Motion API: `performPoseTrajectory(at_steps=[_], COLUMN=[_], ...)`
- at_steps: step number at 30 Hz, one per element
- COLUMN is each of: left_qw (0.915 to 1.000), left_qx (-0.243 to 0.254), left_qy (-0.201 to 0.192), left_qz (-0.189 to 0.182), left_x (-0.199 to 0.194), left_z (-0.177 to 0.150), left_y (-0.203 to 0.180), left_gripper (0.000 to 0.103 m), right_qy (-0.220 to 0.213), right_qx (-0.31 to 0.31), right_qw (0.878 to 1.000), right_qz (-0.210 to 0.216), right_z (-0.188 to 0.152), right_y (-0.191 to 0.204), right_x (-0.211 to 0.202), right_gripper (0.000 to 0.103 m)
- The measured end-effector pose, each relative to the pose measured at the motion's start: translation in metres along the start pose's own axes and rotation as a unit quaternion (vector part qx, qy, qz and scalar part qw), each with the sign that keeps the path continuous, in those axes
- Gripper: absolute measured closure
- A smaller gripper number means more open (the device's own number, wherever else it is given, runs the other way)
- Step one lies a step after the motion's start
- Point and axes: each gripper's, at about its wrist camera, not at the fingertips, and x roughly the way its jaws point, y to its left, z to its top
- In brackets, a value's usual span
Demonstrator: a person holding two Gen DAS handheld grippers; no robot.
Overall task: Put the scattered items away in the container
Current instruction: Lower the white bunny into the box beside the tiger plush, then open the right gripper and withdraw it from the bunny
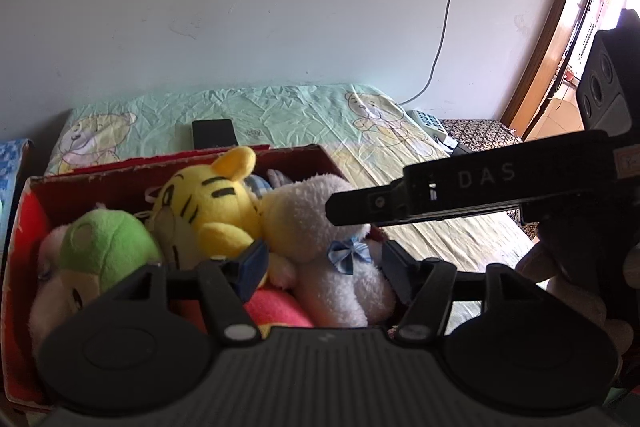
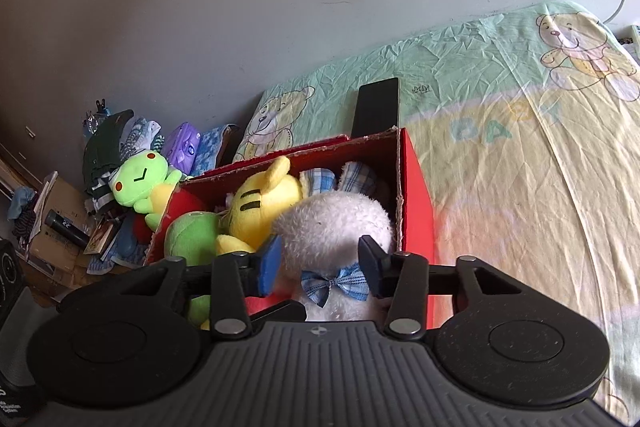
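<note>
A red cardboard box (image 1: 100, 187) (image 2: 416, 195) sits on the bed, packed with plush toys: a green-capped one (image 1: 104, 247) (image 2: 192, 235), a yellow tiger (image 1: 208, 203) (image 2: 260, 207) and a white one with a blue bow (image 1: 304, 227) (image 2: 332, 223). My left gripper (image 1: 324, 267) is open just above the white plush, holding nothing. My right gripper (image 2: 320, 267) is open too, its fingers on either side of the white plush's bow (image 2: 336, 283). The right tool's black body (image 1: 500, 183) crosses the left wrist view over the box's right end.
A black phone (image 1: 212, 133) (image 2: 376, 107) lies on the teddy-print sheet (image 2: 520, 155) behind the box. A green frog plush (image 2: 140, 179) rests on a clutter pile left of the box. A power strip (image 1: 428, 121) and a speaker (image 1: 608, 87) are to the right.
</note>
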Motion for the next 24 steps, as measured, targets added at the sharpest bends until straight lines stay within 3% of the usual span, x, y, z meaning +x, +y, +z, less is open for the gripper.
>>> performPoseTrajectory(at_steps=[8, 12, 14, 19, 24], left_qw=[0.9992, 0.9963, 0.9931, 0.982, 0.971], left_qx=[-0.013, -0.018, -0.021, -0.053, -0.08], left_qy=[-0.006, -0.007, -0.004, 0.025, 0.043], left_qz=[0.038, 0.084, 0.115, 0.179, 0.222], left_x=[-0.019, -0.029, -0.034, -0.034, -0.031], left_z=[-0.006, -0.005, -0.004, 0.003, 0.003], left_y=[0.006, 0.003, 0.002, 0.002, -0.003], left_gripper=[0.037, 0.025, 0.019, 0.019, 0.018], right_qy=[-0.006, -0.01, -0.014, -0.006, 0.001], right_qx=[-0.006, -0.007, -0.014, -0.049, -0.054], right_qw=[1.0, 1.0, 1.0, 0.998, 0.997], right_qz=[-0.008, -0.004, -0.009, -0.035, -0.047], right_z=[-0.011, -0.009, -0.009, -0.011, -0.017], right_y=[0.007, 0.007, 0.01, 0.018, 0.017], right_x=[0.012, 0.0, -0.008, -0.019, -0.032], right_gripper=[0.063, 0.062, 0.061, 0.06, 0.06])
